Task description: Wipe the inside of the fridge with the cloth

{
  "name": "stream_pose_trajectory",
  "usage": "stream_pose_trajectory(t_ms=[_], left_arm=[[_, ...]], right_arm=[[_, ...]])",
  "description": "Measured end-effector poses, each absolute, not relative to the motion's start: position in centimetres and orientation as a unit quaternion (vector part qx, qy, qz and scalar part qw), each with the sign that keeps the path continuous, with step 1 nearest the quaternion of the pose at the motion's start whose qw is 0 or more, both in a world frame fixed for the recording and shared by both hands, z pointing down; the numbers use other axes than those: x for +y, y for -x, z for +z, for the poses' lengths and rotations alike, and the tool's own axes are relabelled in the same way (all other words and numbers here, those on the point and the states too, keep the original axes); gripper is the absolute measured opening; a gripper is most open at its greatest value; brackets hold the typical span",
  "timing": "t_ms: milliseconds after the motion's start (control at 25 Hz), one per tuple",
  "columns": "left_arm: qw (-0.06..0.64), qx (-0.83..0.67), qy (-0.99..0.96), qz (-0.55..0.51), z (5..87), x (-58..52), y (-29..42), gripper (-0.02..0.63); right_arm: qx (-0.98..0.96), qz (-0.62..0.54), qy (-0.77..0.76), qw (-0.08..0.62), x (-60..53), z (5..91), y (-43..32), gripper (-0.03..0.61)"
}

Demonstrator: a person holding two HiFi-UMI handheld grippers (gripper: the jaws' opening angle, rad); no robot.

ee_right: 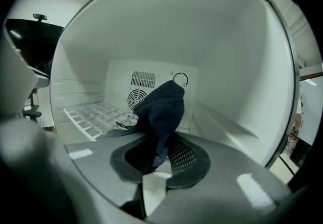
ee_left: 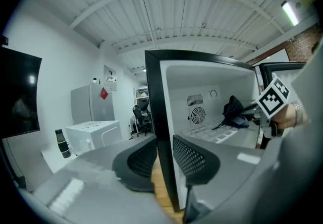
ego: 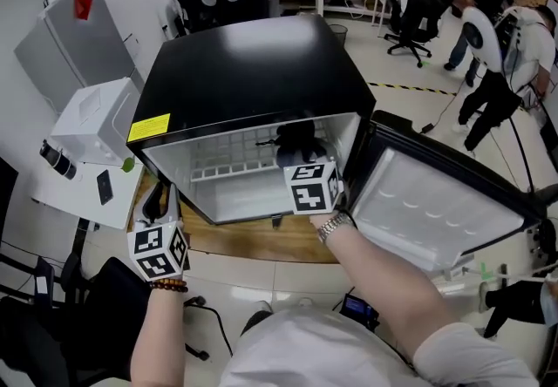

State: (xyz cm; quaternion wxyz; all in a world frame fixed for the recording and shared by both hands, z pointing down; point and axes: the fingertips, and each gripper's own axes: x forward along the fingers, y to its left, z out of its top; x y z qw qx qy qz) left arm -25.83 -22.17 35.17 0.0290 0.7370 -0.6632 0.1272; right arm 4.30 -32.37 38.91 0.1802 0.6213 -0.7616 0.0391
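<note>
- Cloth [ee_right: 161, 112] clamped between the jaws of right gripper [ee_right: 160, 160], bunched forward to wipe inside the fridge [ego: 244, 80].
- Left gripper [ee_left: 164, 160]: jaws apart astride the fridge wall, likely steadying it.

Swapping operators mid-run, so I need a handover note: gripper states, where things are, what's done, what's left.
Left gripper: fingers straddle the front edge of the mini fridge's left wall; can't tell whether they pinch it.
Right gripper: shut on the dark cloth, inside the fridge above the wire shelf, toward the right side.
Done: door is open, cloth is in the cavity.
Left: wipe the walls, shelf and floor; which surfaces are already wiped doesn't show.
</note>
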Motion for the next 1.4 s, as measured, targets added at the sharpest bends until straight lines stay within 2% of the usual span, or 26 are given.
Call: stream_pose_trajectory(t_ms=[440, 920, 1320, 1400], left_arm=[[0.027, -0.634, -0.763, 0.125, 35.4, -21.3, 23.1, 0.091], [-0.001, -0.526, -0.844, 0.105, 33.5, -22.4, 15.1, 0.091], [-0.016, -0.413, -0.905, 0.101, 32.0, -24.4, 8.6, 0.092], [-0.018, -0.390, -0.915, 0.100, 31.7, -24.6, 7.9, 0.115]], right_arm=[[-0.742, 0.048, -0.646, 0.177, -32.0, 39.2, -5.4, 0.054], [-0.714, 0.053, -0.681, 0.157, -31.6, 38.4, -6.4, 0.055], [-0.772, 0.050, -0.624, 0.109, -30.1, 35.5, -4.8, 0.054], [-0.792, 0.043, -0.601, 0.104, -29.5, 34.7, -4.2, 0.055]])
